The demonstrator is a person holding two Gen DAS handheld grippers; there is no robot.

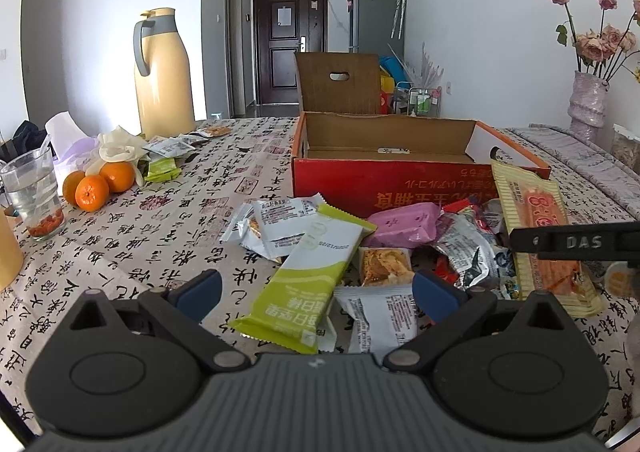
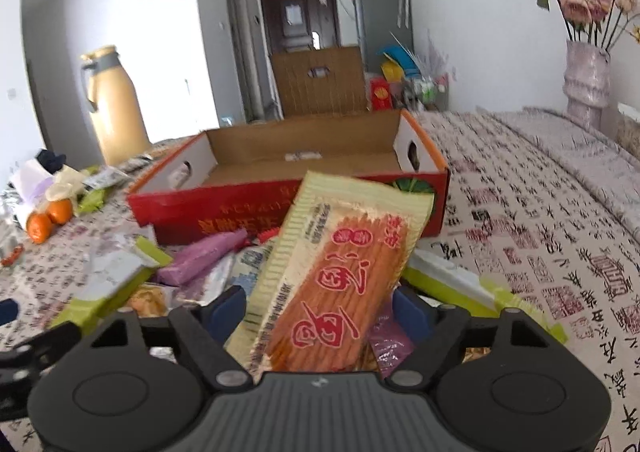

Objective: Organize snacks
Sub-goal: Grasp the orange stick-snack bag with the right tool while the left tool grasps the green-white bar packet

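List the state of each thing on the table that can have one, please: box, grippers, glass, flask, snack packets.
red cardboard box: lid flap up, nearly empty inside.
right gripper: shut on the yellow packet of orange sticks.
left gripper: open, holding nothing.
green bar packet: sealed, lying flat in the snack pile.
glass: upright, partly filled.
yellow flask: upright, lid closed.
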